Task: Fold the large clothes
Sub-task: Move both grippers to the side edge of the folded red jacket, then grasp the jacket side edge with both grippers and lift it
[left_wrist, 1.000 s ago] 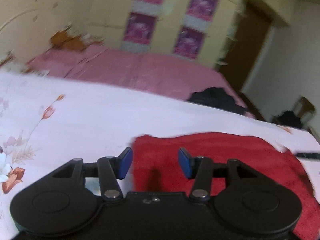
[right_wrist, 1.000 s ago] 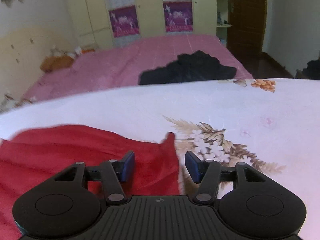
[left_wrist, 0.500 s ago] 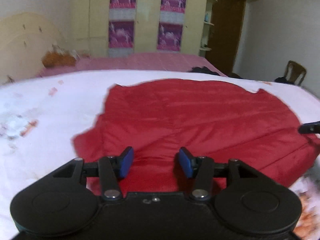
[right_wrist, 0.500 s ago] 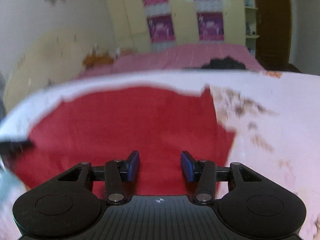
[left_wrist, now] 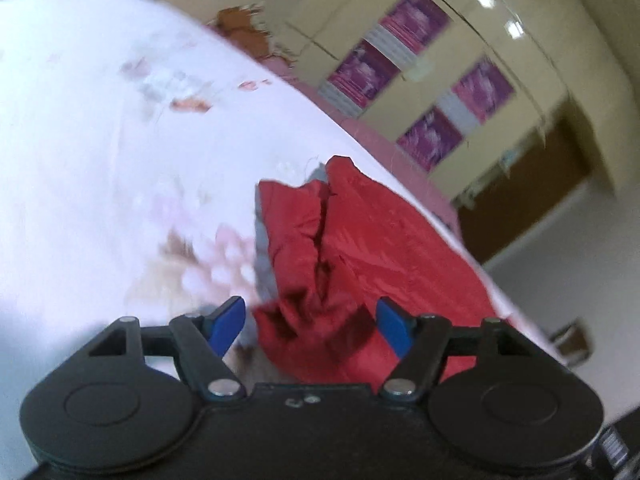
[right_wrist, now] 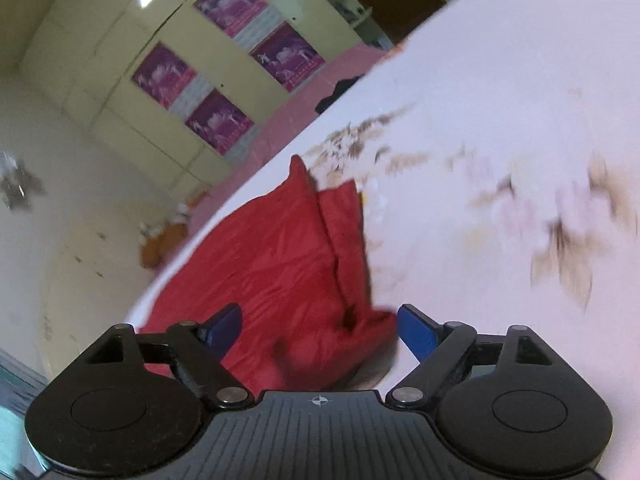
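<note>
A red garment (left_wrist: 360,240) lies folded on the white flowered bed sheet (left_wrist: 100,140). In the left wrist view its bunched near-left corner sits between the blue pads of my left gripper (left_wrist: 308,320), whose jaws are opening and do not press on the cloth. In the right wrist view the same red garment (right_wrist: 280,264) shows its near-right corner between the pads of my right gripper (right_wrist: 320,326). Those jaws are opening too, with the pads apart from the cloth. Both views are tilted.
A pink bed (right_wrist: 288,120) stands behind the white sheet, with a dark garment (right_wrist: 340,90) on it. Cream wardrobes with purple posters (right_wrist: 224,120) line the far wall. A brown door (left_wrist: 528,192) is at the right.
Both grippers have come back to the garment's near corners and rolled, tilting the views. Both sets of jaws stand wider than before. The garment shows a folded layer along each side.
</note>
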The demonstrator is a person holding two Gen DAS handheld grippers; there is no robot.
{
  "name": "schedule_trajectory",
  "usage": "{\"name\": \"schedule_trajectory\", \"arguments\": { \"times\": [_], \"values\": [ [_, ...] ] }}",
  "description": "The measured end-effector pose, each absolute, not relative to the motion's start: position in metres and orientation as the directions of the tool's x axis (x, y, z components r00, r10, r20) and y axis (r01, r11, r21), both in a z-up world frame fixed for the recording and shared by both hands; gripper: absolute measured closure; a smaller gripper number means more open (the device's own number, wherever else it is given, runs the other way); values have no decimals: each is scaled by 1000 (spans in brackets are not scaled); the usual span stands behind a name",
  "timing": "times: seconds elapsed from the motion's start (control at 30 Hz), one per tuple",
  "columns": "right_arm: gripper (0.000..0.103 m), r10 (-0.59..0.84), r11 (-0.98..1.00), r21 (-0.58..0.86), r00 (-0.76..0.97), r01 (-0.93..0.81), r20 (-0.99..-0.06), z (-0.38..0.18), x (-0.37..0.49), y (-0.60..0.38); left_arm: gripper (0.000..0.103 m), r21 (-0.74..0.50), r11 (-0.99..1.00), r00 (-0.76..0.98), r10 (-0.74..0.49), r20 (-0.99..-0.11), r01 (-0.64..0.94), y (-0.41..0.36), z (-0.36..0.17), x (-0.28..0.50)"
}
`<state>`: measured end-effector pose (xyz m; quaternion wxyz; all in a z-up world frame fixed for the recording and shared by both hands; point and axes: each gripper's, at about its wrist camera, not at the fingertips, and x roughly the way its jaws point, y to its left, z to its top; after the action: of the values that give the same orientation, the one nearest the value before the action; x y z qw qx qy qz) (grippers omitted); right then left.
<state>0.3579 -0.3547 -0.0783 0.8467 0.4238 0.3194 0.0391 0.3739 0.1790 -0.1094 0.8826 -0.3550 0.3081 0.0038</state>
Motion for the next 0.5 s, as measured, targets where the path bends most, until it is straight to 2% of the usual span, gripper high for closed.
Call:
{"name": "schedule_trajectory", "arguments": {
  "times": [0.17, 0.2, 0.27, 0.33, 0.5],
  "values": [
    [20, 344, 541, 801, 802, 256, -489, -95, 346, -351, 39, -741, 605, 828, -230, -512, -290, 178, -139, 363],
    [26, 354, 519, 815, 804, 257, -479, -97, 344, -349, 39, -761, 576, 837, -226, -498, -297, 178, -143, 361],
    [31, 363, 486, 832, 803, 270, -473, -103, 339, -347, 39, -791, 533, 854, -219, -472, -301, 178, -150, 360],
    [32, 367, 460, 843, 804, 280, -468, -107, 336, -344, 41, -806, 508, 862, -213, -460, -304, 178, -153, 361],
    [32, 343, 458, 844, 820, 280, -458, -111, 343, -333, 52, -810, 491, 868, -191, -459, -321, 177, -158, 373]
  ]
}}
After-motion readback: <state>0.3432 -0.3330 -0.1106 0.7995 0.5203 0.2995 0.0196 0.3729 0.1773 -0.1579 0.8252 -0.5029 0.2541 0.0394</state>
